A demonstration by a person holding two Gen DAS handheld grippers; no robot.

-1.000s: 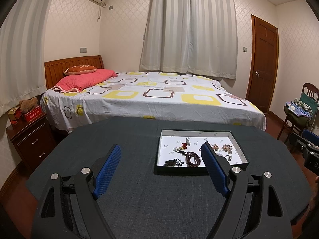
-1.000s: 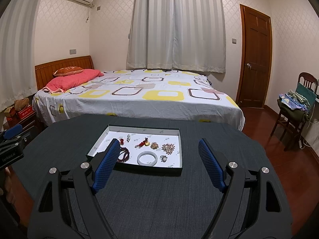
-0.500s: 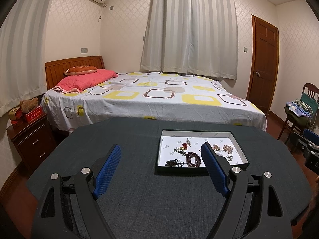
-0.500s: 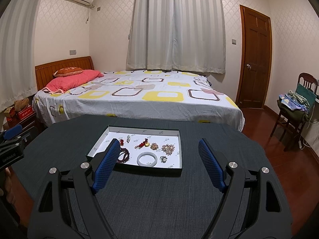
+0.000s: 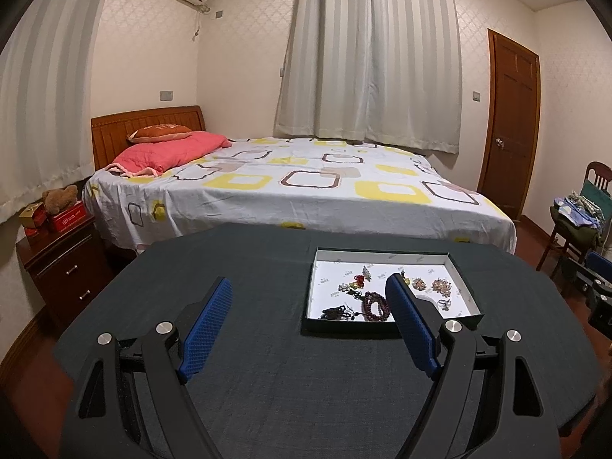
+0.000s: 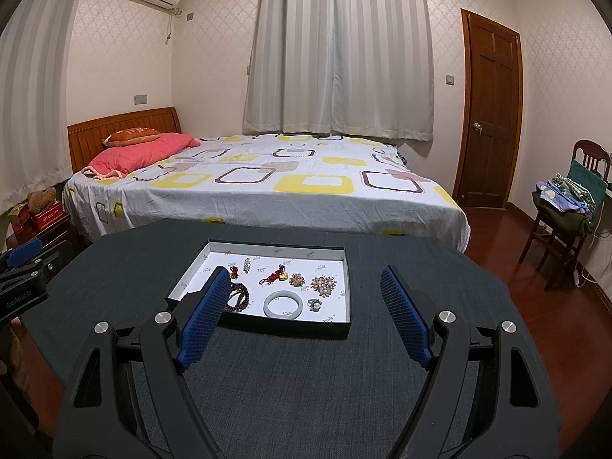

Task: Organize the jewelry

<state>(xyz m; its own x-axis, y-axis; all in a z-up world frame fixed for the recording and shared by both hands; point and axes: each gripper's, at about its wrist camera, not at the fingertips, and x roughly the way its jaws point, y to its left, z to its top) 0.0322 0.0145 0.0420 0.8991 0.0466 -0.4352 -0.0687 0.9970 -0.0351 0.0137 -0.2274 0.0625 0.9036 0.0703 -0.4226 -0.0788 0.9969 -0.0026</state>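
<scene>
Nearest the cameras, the left gripper (image 5: 308,315) and the right gripper (image 6: 302,300) each hover above the dark table (image 6: 306,375) with jaws spread wide and nothing between the blue ribbed pads (image 5: 206,329). Neither gripper touches any object.

Just beyond the grippers, on the table, lies the shallow tray (image 6: 267,246), dark-walled with a white floor; it serves as the landmark here. In the left wrist view the tray (image 5: 382,256) sits ahead and to the right of the left gripper, whose right finger overlaps its near edge; in the right wrist view the right gripper's left finger overlaps the tray's near left corner.

All jewelry lies inside the tray. Toward the near wall: a pale bangle (image 6: 283,305), a small ring (image 6: 314,304) just right of it, and a dark red bead bracelet (image 6: 239,293) to its left. A darker bead string (image 5: 338,311) lies at the near left corner. Mid-tray: a red knotted charm with a gold pendant (image 6: 277,275), a small gold brooch (image 6: 297,279) and a larger clustered brooch (image 6: 323,284). Toward the far wall: a small silvery piece (image 6: 246,266).

Beyond the tray and table stands a bed (image 6: 267,183) with a patterned sheet; behind that, curtains (image 6: 340,49) and a wooden door (image 6: 491,114).
</scene>
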